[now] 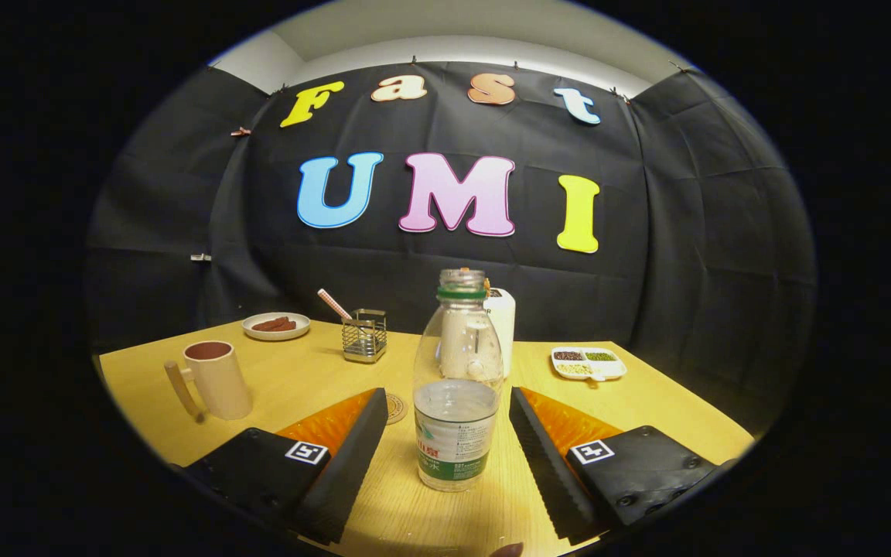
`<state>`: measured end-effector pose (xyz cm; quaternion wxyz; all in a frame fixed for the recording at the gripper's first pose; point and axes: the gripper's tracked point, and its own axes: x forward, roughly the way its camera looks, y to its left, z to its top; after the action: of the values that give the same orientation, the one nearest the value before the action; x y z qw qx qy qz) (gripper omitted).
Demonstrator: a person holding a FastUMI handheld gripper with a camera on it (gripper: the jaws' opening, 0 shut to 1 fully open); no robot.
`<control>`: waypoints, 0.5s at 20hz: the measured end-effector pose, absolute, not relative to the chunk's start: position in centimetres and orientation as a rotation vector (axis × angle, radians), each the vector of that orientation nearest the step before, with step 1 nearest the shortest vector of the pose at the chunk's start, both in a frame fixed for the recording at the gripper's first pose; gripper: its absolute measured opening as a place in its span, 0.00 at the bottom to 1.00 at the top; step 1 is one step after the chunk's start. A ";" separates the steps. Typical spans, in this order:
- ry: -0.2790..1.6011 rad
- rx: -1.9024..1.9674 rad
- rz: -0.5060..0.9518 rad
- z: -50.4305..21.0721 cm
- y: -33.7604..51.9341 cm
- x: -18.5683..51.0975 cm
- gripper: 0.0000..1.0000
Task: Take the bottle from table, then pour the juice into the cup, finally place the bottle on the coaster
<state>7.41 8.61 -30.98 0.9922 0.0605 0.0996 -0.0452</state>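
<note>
1. Nearest the camera are the gripper point(449, 433) fingers, spread wide apart with a clear gap on each side of the bottle; neither finger touches it.
2. The plastic bottle point(457, 387) stands upright on the wooden tabletop point(646, 410), between the two fingers and close to the near edge. Its cap is off, a green ring sits at the neck, and clear liquid fills roughly the lower part.
3. The round coaster point(395, 408) lies flat just left of the bottle, partly hidden behind the left finger.
4. The beige cup point(213, 379), a mug with a handle, stands upright toward the left edge of the tabletop, well apart from the bottle.
5. Toward the far edge sit a small plate with sausages point(276, 326), a wire holder point(364, 336) with a striped straw point(333, 304), a white container point(502, 325) right behind the bottle, and a divided dish of grains point(588, 363) toward the far right.
6. Judged from this, the first step is in hand: the bottle is bracketed but not yet grasped, and nothing is poured.
7. The next move calls for closing both fingers squarely on the bottle's body, firmly enough to lift yet gently, since thin plastic may buckle and an open neck can spill, then carrying it left to the cup.
</note>
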 end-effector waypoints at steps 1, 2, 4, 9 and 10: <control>0.200 0.127 -0.098 -31.4 8.6 7.7 0.97; 0.203 0.135 -0.104 -31.7 8.6 8.0 0.97; 0.211 0.140 -0.116 -32.4 8.6 8.8 0.97; 0.237 0.135 -0.157 -34.0 8.1 9.6 0.92; 0.235 0.131 -0.177 -33.8 7.9 9.5 0.85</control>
<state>9.50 7.88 -33.78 0.9871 0.0650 0.1169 -0.0880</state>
